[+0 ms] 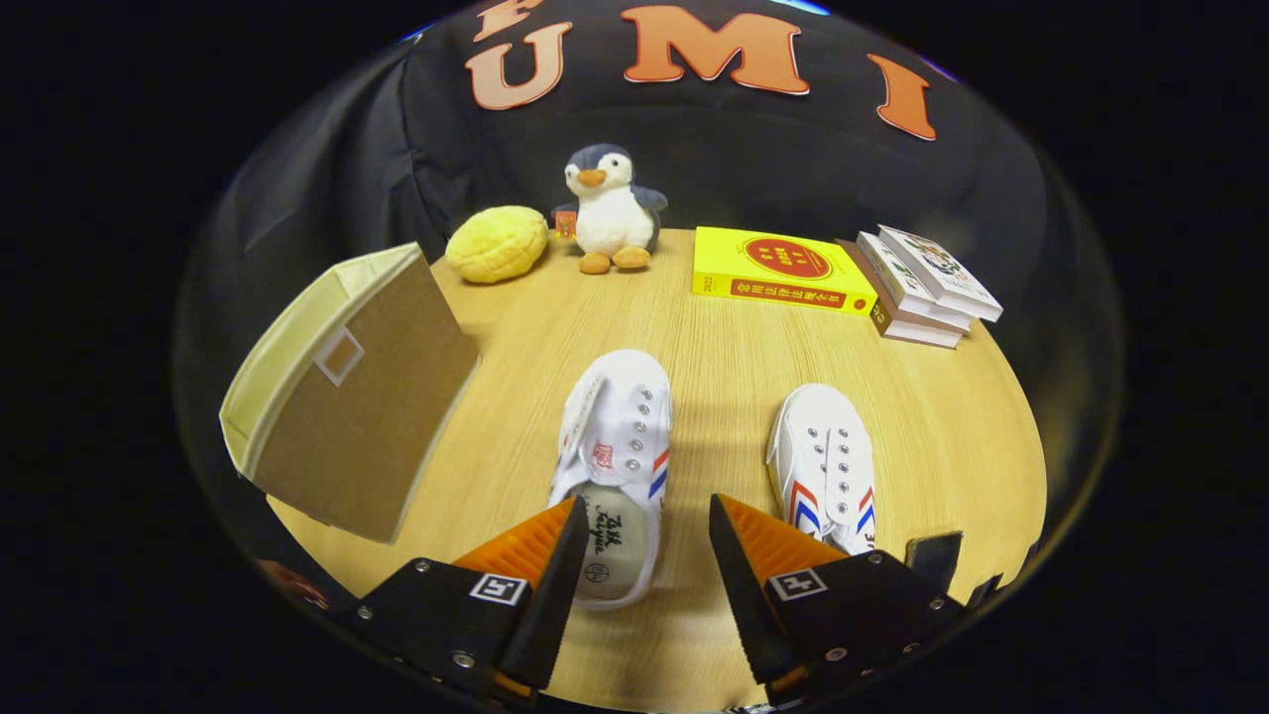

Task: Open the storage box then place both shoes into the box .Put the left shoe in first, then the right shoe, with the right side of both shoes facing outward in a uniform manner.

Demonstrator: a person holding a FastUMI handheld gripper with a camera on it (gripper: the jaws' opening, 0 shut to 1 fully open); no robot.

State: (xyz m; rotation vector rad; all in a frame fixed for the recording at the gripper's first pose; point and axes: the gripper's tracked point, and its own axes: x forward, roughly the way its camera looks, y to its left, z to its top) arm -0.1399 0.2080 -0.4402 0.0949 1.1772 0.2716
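Two white canvas shoes with red and blue stripes lie on the wooden table (pixel 714 397), toes pointing away from me. The left shoe (pixel 615 446) sits just ahead of my left finger, which covers part of its heel opening. The right shoe (pixel 825 466) lies ahead of my right finger, its heel hidden behind that finger. My gripper (pixel 639 540) is open and hovers above the table with nothing between its fingers. The storage box (pixel 347 397), brown fabric with a cream lining and a small label window, stands to the left of the shoes, its top open.
At the back of the table sit a yellow plush bun (pixel 498 244), a penguin toy (pixel 610 208), a yellow book (pixel 778 270) and a stack of books (pixel 927 288). Bare wood lies between the shoes and these things.
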